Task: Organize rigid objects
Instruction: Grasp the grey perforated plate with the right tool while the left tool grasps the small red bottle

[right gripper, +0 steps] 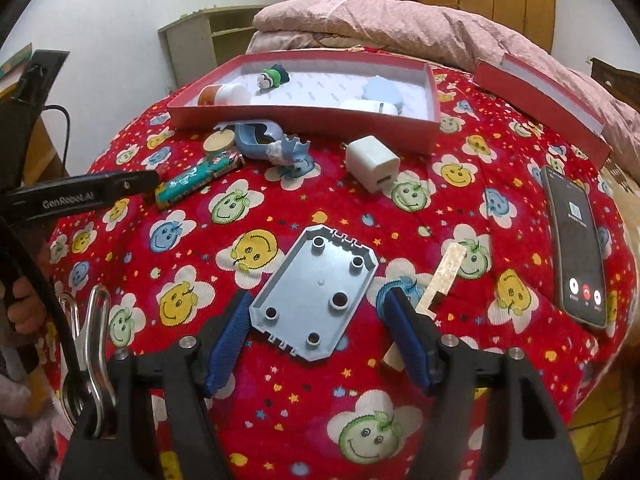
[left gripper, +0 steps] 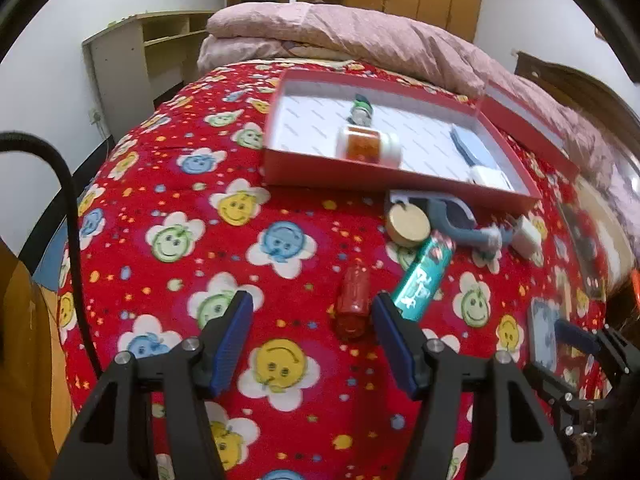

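Loose items lie on the bedspread (left gripper: pixel 168 184) in front of the red box (left gripper: pixel 360 168), which already holds a few sorted pieces, so the rest are probably headed there. The left gripper (left gripper: pixel 312 320) stands open and empty, with the red tube (left gripper: pixel 352 304) lying just ahead between its fingers. The right gripper (right gripper: pixel 316 320) is open astride the grey plate (right gripper: pixel 316 292), not pressing it. Only the right view shows the charger (right gripper: pixel 372 164) clearly and the phone (right gripper: pixel 576 248).

Even, bright indoor light; soft shadows; strong fisheye bending, dark corners; left view blurred.
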